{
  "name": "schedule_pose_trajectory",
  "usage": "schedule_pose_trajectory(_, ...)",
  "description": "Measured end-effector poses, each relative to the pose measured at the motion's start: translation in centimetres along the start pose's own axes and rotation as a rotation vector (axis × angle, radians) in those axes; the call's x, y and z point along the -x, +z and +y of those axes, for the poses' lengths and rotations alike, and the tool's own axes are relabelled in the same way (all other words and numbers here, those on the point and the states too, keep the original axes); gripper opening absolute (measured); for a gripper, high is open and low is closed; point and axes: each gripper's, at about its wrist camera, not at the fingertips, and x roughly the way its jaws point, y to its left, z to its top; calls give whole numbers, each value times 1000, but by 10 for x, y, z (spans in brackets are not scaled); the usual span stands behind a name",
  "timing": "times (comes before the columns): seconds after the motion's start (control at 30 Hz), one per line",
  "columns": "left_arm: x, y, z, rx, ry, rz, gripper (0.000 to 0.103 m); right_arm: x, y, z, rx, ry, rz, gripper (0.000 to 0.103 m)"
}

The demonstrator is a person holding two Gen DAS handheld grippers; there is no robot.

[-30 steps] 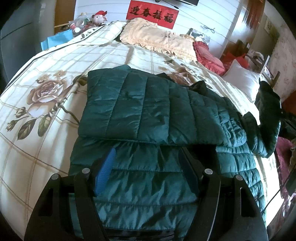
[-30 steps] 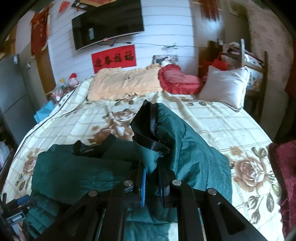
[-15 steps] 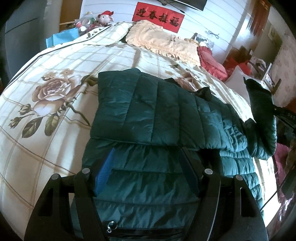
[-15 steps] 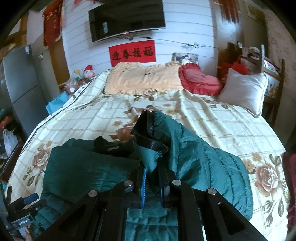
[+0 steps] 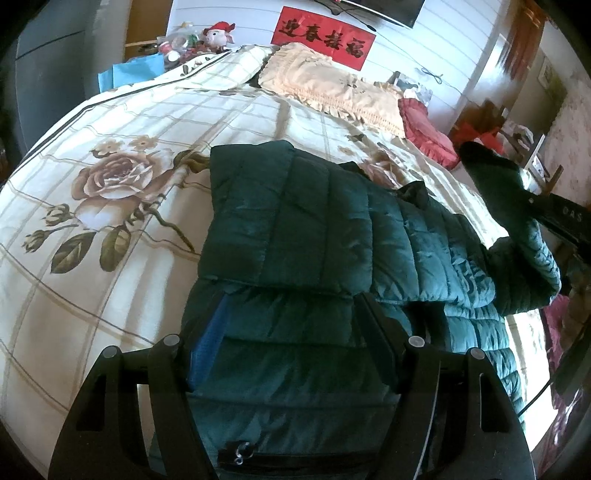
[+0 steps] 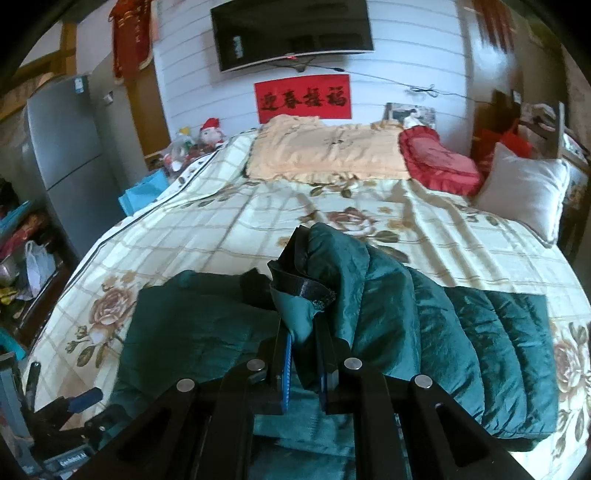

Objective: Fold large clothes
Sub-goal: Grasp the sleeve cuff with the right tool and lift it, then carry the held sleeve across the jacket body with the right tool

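Observation:
A dark green quilted puffer jacket (image 5: 314, 236) lies on the floral bed, with its left sleeve folded across the body. My left gripper (image 5: 291, 317) is open and hovers over the jacket's lower part, holding nothing. My right gripper (image 6: 303, 328) is shut on the cuff end of the jacket's right sleeve (image 6: 317, 269) and holds it lifted above the jacket (image 6: 461, 332). The raised sleeve and right gripper also show in the left wrist view (image 5: 498, 184) at the far right.
The bed (image 6: 221, 229) has a cream floral cover. A peach pillow (image 6: 325, 151), red cushion (image 6: 439, 162) and white pillow (image 6: 524, 188) lie at its head. A grey fridge (image 6: 66, 147) and clutter stand at the left. A TV (image 6: 291, 29) hangs on the wall.
My right gripper has carried the sleeve upward and left, over the jacket body. The left gripper has drifted left and stayed open over the hem.

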Motion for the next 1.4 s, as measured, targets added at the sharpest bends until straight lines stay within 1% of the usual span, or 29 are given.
schedule_pose_trajectory(0.47, 5, 2, 28, 50, 9, -11, 70, -43, -4, 73, 59, 124, 89, 10)
schedule_pose_trajectory(0.7, 4, 2, 35, 69, 7, -10, 70, -62, -14, 99, 60, 199, 140, 10)
schedule_pose_trajectory(0.83, 4, 2, 37, 72, 9, -8, 70, -79, -23, 109, 46, 236, 194, 10)
schedule_pose_trajectory(0.93, 3, 2, 37, 73, 10, -5, 70, -96, -32, 114, 43, 264, 261, 11)
schedule_pose_trajectory(1.0, 4, 2, 38, 75, 12, -3, 70, -100, -38, 116, 47, 274, 274, 16)
schedule_pose_trajectory(1.03, 4, 2, 39, 75, 12, -3, 71, -100, -40, 115, 37, 294, 276, 27)
schedule_pose_trajectory(1.07, 4, 2, 39, 74, 14, -3, 71, -99, -41, 113, 22, 314, 273, 46)
schedule_pose_trajectory(1.1, 4, 2, 40, 75, 15, -3, 71, -94, -41, 110, -4, 348, 266, 52)
schedule_pose_trajectory(1.13, 3, 2, 40, 75, 16, -2, 71, -89, -40, 108, -13, 363, 259, 58)
schedule_pose_trajectory(1.3, 8, 5, 37, 84, -12, -20, 70, -58, -33, 94, -27, 393, 224, 58)
schedule_pose_trajectory(1.37, 11, 8, 33, 87, -29, -34, 70, -40, -30, 80, -30, 375, 193, 58)
schedule_pose_trajectory(1.4, 11, 11, 29, 87, -49, -39, 70, -34, -28, 73, -31, 357, 181, 59)
